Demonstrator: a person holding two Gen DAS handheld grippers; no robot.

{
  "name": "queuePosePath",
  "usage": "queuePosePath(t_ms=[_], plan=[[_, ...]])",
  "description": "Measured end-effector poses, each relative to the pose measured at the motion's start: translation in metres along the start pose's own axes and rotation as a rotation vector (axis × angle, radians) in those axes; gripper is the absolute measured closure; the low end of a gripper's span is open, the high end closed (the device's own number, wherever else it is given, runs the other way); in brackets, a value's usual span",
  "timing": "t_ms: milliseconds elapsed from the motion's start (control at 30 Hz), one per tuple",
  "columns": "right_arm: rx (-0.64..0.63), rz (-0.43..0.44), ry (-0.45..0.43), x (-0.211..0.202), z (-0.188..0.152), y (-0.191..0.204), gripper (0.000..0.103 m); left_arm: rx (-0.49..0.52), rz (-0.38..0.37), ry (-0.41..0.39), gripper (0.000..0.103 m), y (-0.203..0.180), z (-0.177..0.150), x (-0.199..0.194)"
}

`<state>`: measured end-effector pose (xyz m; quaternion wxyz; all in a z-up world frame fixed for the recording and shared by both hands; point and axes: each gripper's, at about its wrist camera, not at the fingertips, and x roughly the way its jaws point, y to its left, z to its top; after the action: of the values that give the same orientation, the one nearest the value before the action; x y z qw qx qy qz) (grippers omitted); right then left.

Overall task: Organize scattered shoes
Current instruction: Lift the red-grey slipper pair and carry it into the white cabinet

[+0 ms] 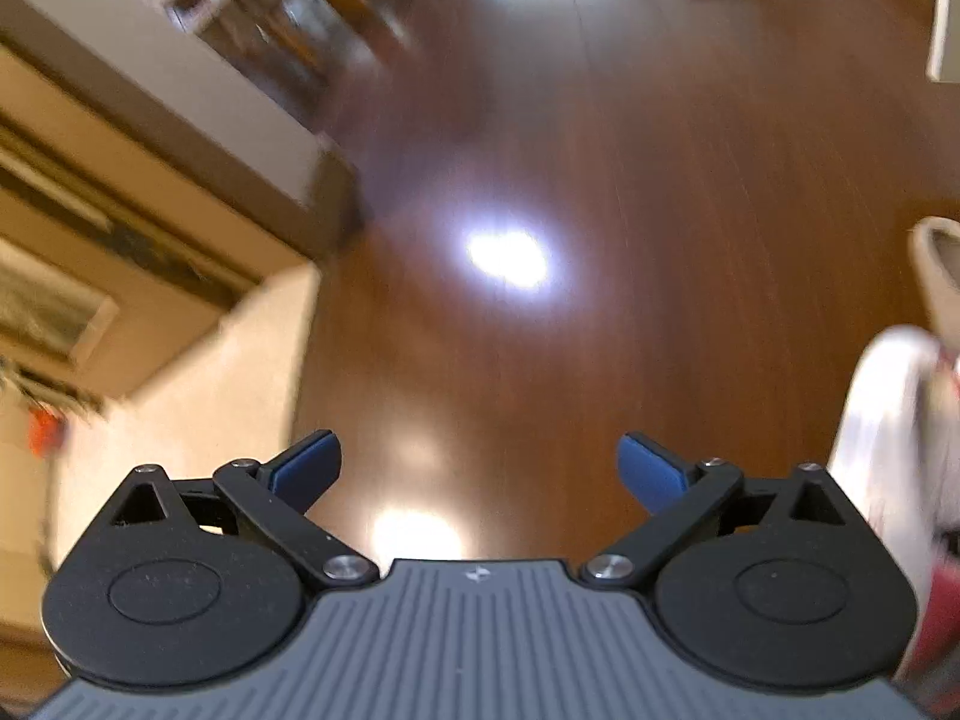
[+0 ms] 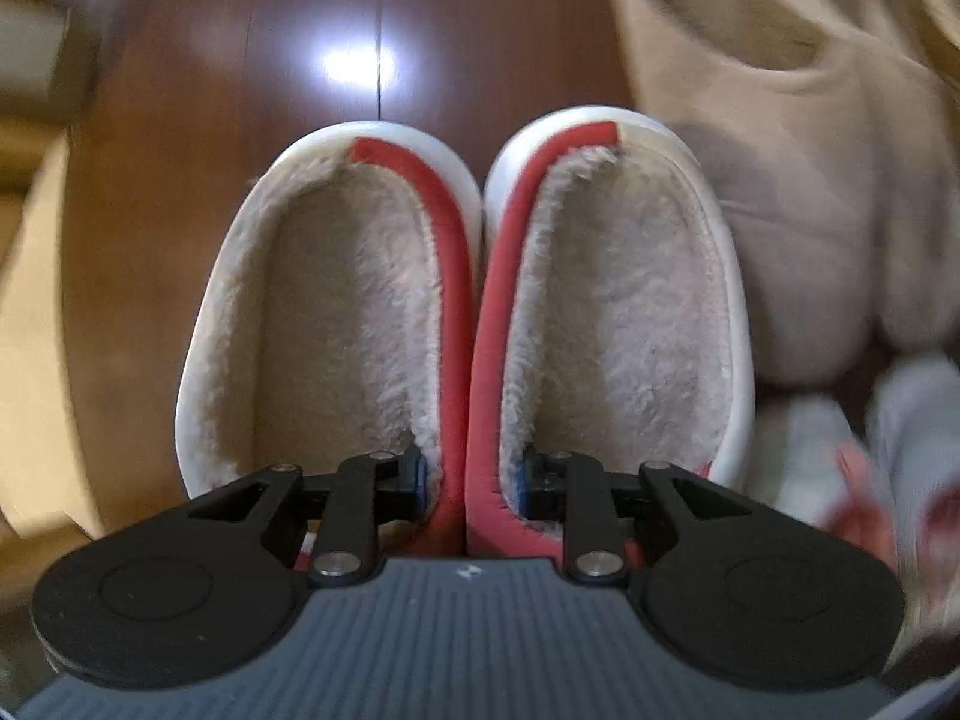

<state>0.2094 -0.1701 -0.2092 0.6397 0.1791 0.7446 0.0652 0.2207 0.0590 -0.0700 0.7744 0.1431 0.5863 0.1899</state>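
Note:
In the right wrist view my right gripper [image 2: 471,477] is shut on the touching inner walls of a pair of white and red fleece-lined slippers, left slipper [image 2: 336,324] and right slipper [image 2: 624,312], side by side over the dark wood floor. One finger is inside each slipper. In the left wrist view my left gripper [image 1: 479,468] is open and empty above the floor. A white and red slipper [image 1: 888,420] shows blurred at that view's right edge.
Beige boots [image 2: 780,138] stand to the right of the slippers, one boot top also at the left wrist view's right edge [image 1: 939,276]. Blurred white and pink shoes [image 2: 870,462] lie at lower right. A beige wall and step [image 1: 180,138] rise left of the wood floor [image 1: 600,180].

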Motion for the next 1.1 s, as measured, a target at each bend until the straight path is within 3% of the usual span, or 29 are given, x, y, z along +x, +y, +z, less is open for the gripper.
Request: queuePosePath(t_ms=[67, 100, 167, 200, 300, 400, 500, 567, 700, 800, 833, 867, 933, 1000, 1100], plan=[[0.105, 0.041, -0.034, -0.045, 0.0, -0.012, 0.081, -0.015, -0.044, 0.03, 0.005, -0.001, 0.002, -0.026], [0.172, 0.06, -0.066, -0.081, 0.0, -0.021, 0.081, -0.024, -0.102, 0.033, 0.005, -0.002, 0.007, -0.056], [0.272, 0.065, -0.135, -0.146, 0.001, -0.039, 0.081, 0.017, -0.176, -0.002, 0.004, -0.008, 0.017, -0.098], [0.314, 0.056, -0.177, -0.181, 0.0, -0.047, 0.081, 0.096, -0.233, -0.05, 0.004, -0.019, 0.029, -0.14], [0.434, 0.009, -0.318, -0.288, -0.005, -0.075, 0.081, 0.285, -0.296, -0.161, 0.004, -0.046, 0.049, -0.215], [0.537, -0.037, -0.451, -0.388, -0.013, -0.1, 0.081, 0.469, -0.317, -0.316, 0.004, -0.083, 0.065, -0.287], [0.636, -0.079, -0.593, -0.479, -0.021, -0.125, 0.081, 0.599, -0.365, -0.474, 0.004, -0.121, 0.08, -0.336], [0.701, -0.106, -0.675, -0.523, -0.024, -0.14, 0.08, 0.663, -0.417, -0.542, 0.005, -0.144, 0.089, -0.345], [0.827, -0.201, -0.777, -0.572, -0.016, -0.165, 0.08, 0.894, -0.568, -0.741, 0.006, -0.212, 0.105, -0.353], [0.91, -0.269, -0.818, -0.584, -0.005, -0.183, 0.08, 1.068, -0.678, -0.88, 0.007, -0.262, 0.114, -0.343], [0.937, -0.29, -0.826, -0.587, -0.002, -0.187, 0.08, 1.113, -0.703, -0.918, 0.013, -0.277, 0.118, -0.339], [0.96, -0.309, -0.832, -0.59, 0.002, -0.193, 0.08, 1.132, -0.724, -0.925, 0.018, -0.287, 0.122, -0.338], [1.004, -0.342, -0.844, -0.594, 0.009, -0.203, 0.08, 1.156, -0.802, -0.926, 0.018, -0.31, 0.138, -0.334], [1.042, -0.38, -0.848, -0.596, 0.015, -0.216, 0.08, 1.156, -0.911, -0.94, 0.017, -0.333, 0.153, -0.333], [1.059, -0.466, -0.848, -0.592, 0.022, -0.222, 0.08, 1.144, -0.985, -0.908, 0.011, -0.358, 0.159, -0.335]])
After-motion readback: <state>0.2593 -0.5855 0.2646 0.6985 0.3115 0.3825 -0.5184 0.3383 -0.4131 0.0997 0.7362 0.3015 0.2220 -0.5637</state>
